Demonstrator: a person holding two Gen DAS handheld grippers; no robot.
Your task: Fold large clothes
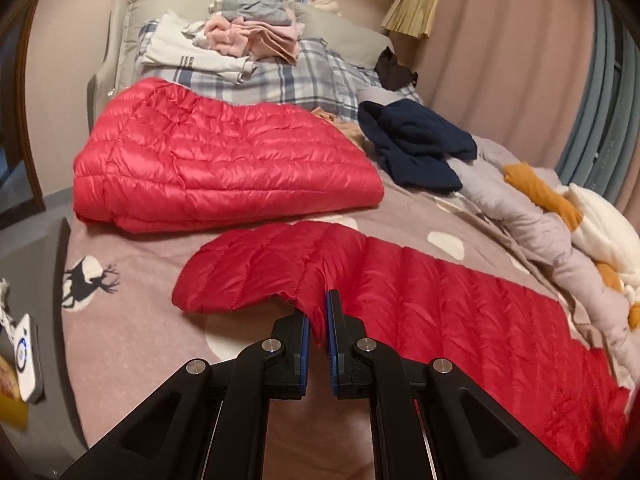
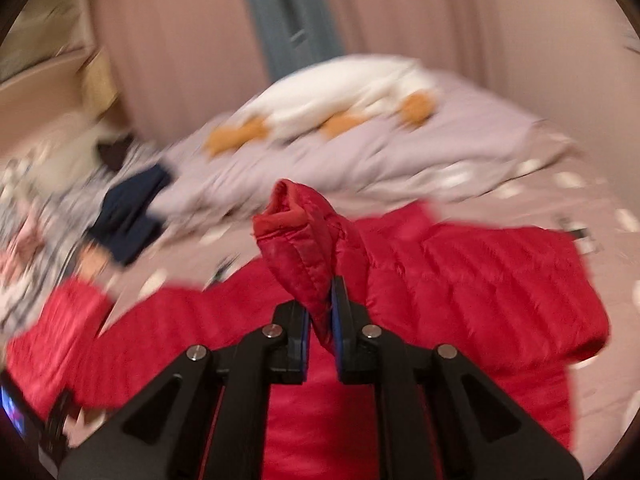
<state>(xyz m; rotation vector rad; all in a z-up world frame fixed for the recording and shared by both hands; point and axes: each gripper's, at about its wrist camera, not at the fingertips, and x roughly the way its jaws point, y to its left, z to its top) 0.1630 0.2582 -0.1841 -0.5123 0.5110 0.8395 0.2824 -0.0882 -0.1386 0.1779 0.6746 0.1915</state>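
Blurred bed (image 2: 520,152) behind cuff-pinching right gripper (image 2: 320,316).

room: bedroom, warm dim light | walls: pink pleated curtain (image 1: 500,60) with blue-grey panel (image 1: 592,120) | furniture: bed, grey padded headboard (image 1: 132,16), pink deer-print bedspread (image 1: 132,320) | lamp: pleated shade (image 1: 412,10)

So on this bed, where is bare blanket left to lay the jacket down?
Free: the strip of pinkish deer-print blanket between the folded red puffer jacket and the red quilted jacket being handled, plus the patch left of the left gripper. Crowded: the right side, with the navy garment, and the headboard end's folded clothes stack.
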